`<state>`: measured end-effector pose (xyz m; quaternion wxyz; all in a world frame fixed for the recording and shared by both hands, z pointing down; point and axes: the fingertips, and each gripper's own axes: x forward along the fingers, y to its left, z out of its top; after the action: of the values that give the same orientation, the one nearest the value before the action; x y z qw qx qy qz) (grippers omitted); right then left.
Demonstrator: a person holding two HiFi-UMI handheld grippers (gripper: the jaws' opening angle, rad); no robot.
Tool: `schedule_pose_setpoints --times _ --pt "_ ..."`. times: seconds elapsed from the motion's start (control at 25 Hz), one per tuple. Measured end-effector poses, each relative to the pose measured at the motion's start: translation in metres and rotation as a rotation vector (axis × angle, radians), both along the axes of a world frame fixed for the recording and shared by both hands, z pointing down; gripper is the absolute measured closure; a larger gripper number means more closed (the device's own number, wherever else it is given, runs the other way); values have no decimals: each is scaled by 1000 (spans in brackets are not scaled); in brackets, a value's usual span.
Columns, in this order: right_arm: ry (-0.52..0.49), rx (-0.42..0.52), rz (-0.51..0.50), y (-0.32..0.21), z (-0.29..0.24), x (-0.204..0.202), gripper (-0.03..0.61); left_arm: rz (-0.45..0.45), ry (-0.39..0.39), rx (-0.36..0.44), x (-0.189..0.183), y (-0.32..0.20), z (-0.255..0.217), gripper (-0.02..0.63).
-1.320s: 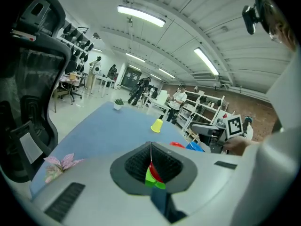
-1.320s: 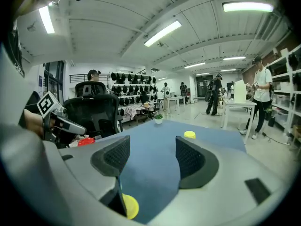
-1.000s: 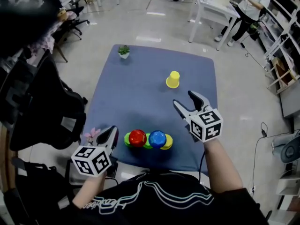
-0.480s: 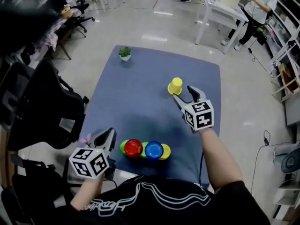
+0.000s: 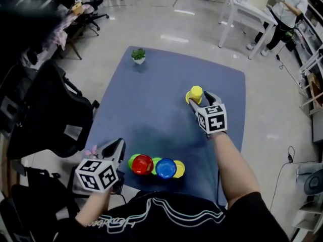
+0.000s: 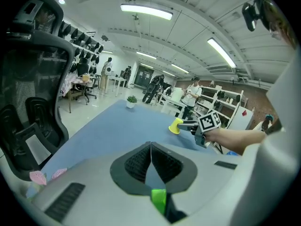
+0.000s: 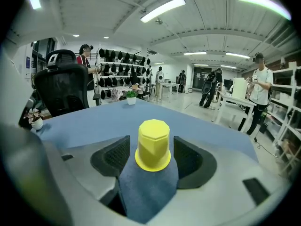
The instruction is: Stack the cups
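Note:
A yellow cup (image 5: pixel 195 93) stands upside down on the blue table (image 5: pixel 151 105), right of the middle. My right gripper (image 5: pixel 201 99) is open with one jaw on each side of that cup (image 7: pixel 153 145), and small gaps show between the pads and the cup. At the near edge lies a cluster of upright cups: red (image 5: pixel 143 164), blue (image 5: pixel 165 168), with green and yellow rims beneath them. My left gripper (image 5: pixel 117 148) hovers at the near left corner, beside the cluster. Its jaws (image 6: pixel 150 147) are shut with nothing in them.
A small potted plant (image 5: pixel 138 55) stands at the far left corner of the table. A pink flower ornament (image 5: pixel 94 150) sits by the left gripper. A black office chair (image 5: pixel 45 110) is to the left. White desks (image 5: pixel 247 6) and people stand farther back.
My right gripper has moved forward to the yellow cup, which now sits between its open jaws. The left gripper has stayed in place.

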<state>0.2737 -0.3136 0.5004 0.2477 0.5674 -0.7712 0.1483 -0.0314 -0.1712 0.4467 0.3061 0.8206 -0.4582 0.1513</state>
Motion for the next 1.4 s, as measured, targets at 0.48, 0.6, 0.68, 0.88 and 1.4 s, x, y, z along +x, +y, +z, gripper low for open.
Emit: schedule_pose_setpoints --times 0.48,0.6,0.68,0.88,1.4 --pt "0 -10 -1 -15 18 4 303 -8 11 -16 11 -6 11 588" --pt "1 -6 0 -17 19 4 313 -12 9 -18 10 -6 11 588" --pt "1 -4 2 -18 19 2 313 -16 10 -21 7 -6 12 588" --pt "7 -1 1 -21 22 -2 314 -24 23 -16 1 -5 17 588" --pt "13 53 -28 1 -27 -19 316 4 56 -10 -2 0 7 588"
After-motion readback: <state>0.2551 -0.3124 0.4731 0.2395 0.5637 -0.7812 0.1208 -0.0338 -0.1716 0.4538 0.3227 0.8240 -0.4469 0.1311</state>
